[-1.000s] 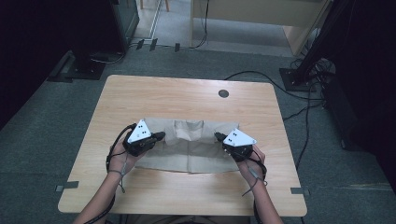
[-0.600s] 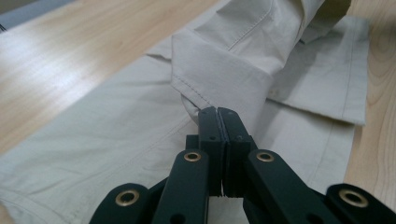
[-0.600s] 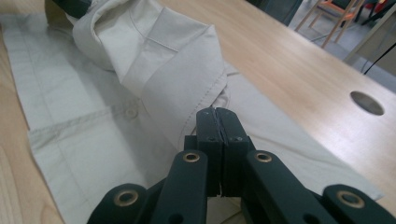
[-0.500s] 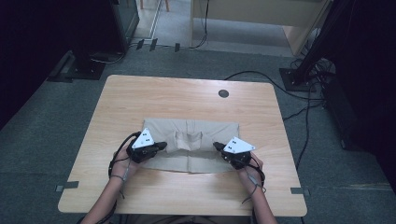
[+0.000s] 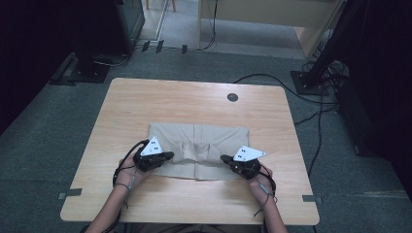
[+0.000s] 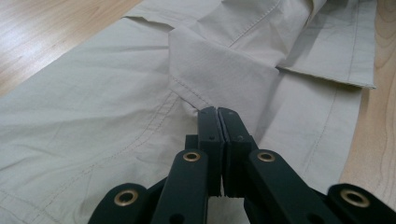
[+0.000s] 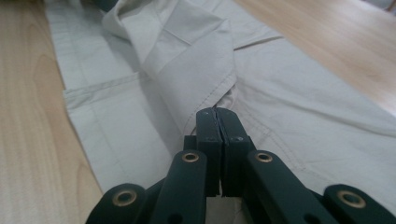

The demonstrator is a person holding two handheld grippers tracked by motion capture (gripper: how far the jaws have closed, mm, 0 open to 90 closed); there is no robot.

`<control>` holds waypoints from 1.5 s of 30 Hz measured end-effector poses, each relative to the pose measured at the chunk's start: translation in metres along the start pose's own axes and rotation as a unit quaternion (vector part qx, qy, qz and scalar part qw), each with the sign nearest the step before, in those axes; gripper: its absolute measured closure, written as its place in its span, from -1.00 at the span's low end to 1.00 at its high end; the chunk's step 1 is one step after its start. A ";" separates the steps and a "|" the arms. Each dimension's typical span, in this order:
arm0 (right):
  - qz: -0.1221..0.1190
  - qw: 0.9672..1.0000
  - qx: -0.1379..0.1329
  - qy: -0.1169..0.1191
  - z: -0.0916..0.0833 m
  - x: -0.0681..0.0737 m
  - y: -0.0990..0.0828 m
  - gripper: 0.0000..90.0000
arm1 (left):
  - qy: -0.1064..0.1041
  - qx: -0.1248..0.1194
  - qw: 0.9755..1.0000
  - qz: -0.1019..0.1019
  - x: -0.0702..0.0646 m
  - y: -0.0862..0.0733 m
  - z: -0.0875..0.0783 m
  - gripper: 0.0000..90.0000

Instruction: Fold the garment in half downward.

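The beige garment [image 5: 197, 150], trousers or shorts by the seams and folded to a broad rectangle, lies flat in the middle of the table [image 5: 145, 99], a little nearer the person's edge. A second ago its middle stood lifted and rumpled between the two grippers; now that slack is laid down, the cloth spreads wider and flatter, and only a small tented flap remains at each pinch. My reading is that a fold has just been carried over and set down, so what is left of this step is to let go and perhaps smooth the flaps. The left gripper [image 6: 218, 111] has come down with the cloth and sits low on the garment's left part, jaws pressed together on a corner of a folded layer that rises from their tips. The right gripper [image 7: 217, 112] has sunk likewise onto the right part, jaws equally closed, with a fold of fabric caught at the tips. In the high view both hands [image 5: 130, 172] rest at the garment's near edge, forearms coming in from below, the grippers angled inward toward each other and nearly level with the tabletop.
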State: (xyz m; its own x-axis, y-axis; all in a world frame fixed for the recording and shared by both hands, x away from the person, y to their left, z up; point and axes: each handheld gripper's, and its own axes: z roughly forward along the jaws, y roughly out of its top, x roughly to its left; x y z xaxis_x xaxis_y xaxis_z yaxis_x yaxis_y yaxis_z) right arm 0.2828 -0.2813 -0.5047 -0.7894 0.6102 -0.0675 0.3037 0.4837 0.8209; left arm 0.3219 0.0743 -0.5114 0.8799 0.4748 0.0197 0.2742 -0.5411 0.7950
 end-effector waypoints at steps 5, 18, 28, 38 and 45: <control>0.001 1.000 0.008 0.025 0.001 -0.001 -0.003 0.86 | -0.022 0.006 0.999 -0.025 0.005 -0.003 0.001 0.80; -0.011 0.997 0.022 0.076 -0.003 -0.001 -0.004 0.57 | -0.056 0.021 0.998 -0.026 0.004 -0.006 0.000 0.32; -0.025 0.993 0.023 0.115 -0.011 -0.002 -0.005 0.48 | -0.100 0.022 0.995 -0.022 0.005 -0.007 -0.009 0.25; 0.000 0.992 0.003 0.130 -0.021 -0.009 -0.005 0.33 | -0.109 0.003 0.994 -0.018 0.011 -0.008 -0.025 -0.13; 0.013 0.995 -0.005 0.094 -0.020 -0.008 -0.003 0.21 | -0.083 -0.005 0.996 -0.040 0.017 -0.009 -0.026 -0.36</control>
State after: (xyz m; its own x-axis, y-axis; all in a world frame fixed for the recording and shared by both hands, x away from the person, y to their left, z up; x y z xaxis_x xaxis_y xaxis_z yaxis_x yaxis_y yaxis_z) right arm 0.2776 -0.3005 -0.4952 -0.8675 0.4937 0.0613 0.3211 0.4616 0.8270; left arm 0.3246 0.1054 -0.5022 0.9078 0.3944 -0.1429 0.3422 -0.4993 0.7960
